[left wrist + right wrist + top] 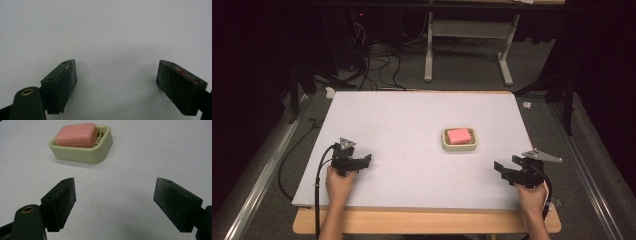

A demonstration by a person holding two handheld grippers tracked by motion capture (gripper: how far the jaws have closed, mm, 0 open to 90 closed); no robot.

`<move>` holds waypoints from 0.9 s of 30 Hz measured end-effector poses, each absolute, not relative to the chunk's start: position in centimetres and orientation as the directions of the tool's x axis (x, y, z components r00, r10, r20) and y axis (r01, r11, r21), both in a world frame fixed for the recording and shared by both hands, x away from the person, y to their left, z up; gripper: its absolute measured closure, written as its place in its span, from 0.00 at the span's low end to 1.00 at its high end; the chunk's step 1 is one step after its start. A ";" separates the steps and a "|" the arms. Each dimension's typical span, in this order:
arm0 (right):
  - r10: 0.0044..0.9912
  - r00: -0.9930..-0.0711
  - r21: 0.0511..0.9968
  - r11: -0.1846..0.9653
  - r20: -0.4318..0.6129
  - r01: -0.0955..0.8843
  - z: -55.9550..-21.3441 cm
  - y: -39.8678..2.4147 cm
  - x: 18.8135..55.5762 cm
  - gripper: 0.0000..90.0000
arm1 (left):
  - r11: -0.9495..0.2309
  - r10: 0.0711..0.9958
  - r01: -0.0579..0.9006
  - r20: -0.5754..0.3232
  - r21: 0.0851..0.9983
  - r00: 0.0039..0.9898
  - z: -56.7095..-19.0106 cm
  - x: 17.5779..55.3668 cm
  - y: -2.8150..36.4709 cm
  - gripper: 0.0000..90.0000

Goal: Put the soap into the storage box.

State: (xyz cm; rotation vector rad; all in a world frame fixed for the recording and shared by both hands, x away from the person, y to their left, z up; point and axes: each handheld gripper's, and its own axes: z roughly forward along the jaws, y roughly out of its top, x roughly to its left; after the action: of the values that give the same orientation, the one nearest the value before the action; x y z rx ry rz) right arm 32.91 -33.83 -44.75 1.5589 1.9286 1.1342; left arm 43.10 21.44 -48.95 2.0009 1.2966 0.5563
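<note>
One pink soap bar [459, 135] in one cream dish [459, 146], right of centre on the bench [402, 130]. Two tools: left tool [365, 160] lower left, right tool [499, 167] lower right, both gaping, gripping nothing.

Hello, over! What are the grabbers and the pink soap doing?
Both grippers, left and right, open, empty. Pink soap sits in its dish. Nothing between.

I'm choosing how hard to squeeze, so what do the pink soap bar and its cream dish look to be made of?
The pink soap bar looks like solid moulded soap: matte, faintly ribbed top, rounded edges, pale scuffs. The cream dish looks like hard plastic, though the look leaves it open: smooth, slightly glossy walls, a stepped rim and a slotted drain grid.
</note>
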 end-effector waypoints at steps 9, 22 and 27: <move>0.946 -0.300 0.774 0.100 0.121 0.626 -45.8 -32.5 33.6 0.21 | -0.273 0.911 0.621 -0.010 0.735 0.413 -48.9 43.1 21.4 0.19; 0.955 -0.290 0.747 0.144 0.067 0.649 -47.0 -31.7 34.5 0.21 | -0.273 0.911 0.621 -0.010 0.735 0.413 -48.9 43.1 21.4 0.19; 0.958 -0.282 0.735 0.161 0.042 0.658 -47.3 -31.3 34.8 0.21 | -0.273 0.911 0.620 -0.010 0.735 0.413 -48.9 43.1 21.4 0.19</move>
State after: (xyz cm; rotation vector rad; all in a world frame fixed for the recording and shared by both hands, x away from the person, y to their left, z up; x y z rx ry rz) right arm 34.78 -31.28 -47.27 1.5313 2.0077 0.9194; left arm 43.09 21.44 -48.95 2.0012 1.2964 0.5562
